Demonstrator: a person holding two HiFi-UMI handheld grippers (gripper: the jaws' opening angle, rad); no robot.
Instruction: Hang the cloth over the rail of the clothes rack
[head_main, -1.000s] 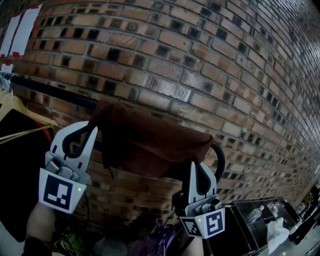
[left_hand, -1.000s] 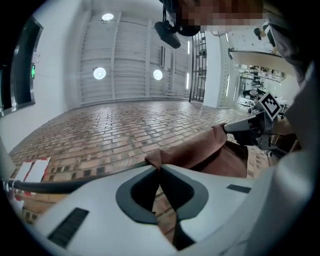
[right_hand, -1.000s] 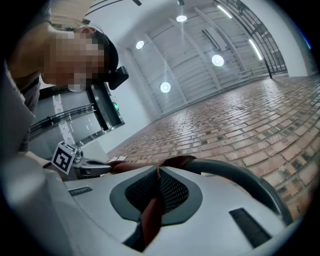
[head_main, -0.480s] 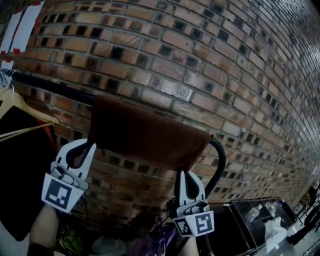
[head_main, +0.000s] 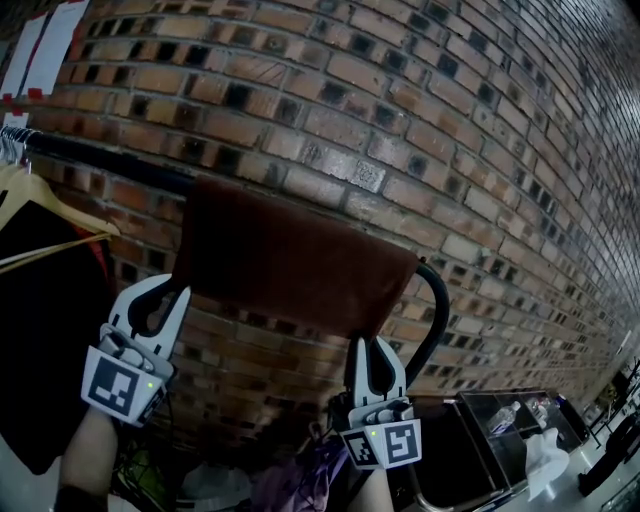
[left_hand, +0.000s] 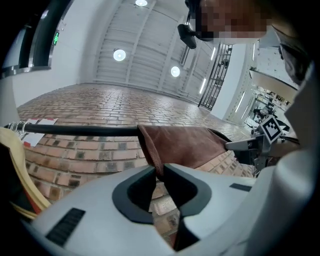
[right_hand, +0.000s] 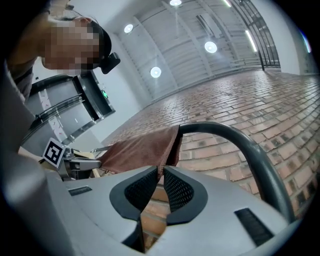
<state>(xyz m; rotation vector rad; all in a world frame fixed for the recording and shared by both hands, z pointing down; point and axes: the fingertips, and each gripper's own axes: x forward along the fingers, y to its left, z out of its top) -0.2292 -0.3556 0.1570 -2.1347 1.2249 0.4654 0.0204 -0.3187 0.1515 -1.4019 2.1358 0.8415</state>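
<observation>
A brown cloth (head_main: 290, 265) hangs draped flat over the black rail (head_main: 100, 170) of the rack, in front of a brick wall. My left gripper (head_main: 180, 292) is at the cloth's lower left corner. In the left gripper view its jaws are opening, and the cloth's (left_hand: 185, 145) hemmed edge runs down between the parted tips of this gripper (left_hand: 159, 170). My right gripper (head_main: 365, 342) is at the lower right corner, beside the rail's curved end (right_hand: 235, 140). There, in the right gripper view, it (right_hand: 162, 170) is shut on the cloth's (right_hand: 140, 150) corner.
A wooden hanger (head_main: 50, 225) with a dark garment (head_main: 40, 340) hangs on the rail to the left. Clear plastic boxes (head_main: 510, 425) stand at the lower right. A purple heap of fabric (head_main: 300, 485) lies below. White sheets (head_main: 45, 50) are taped on the wall.
The cloth was bunched over the rail and now hangs smooth and flat. Both grippers have dropped lower with its bottom corners.
</observation>
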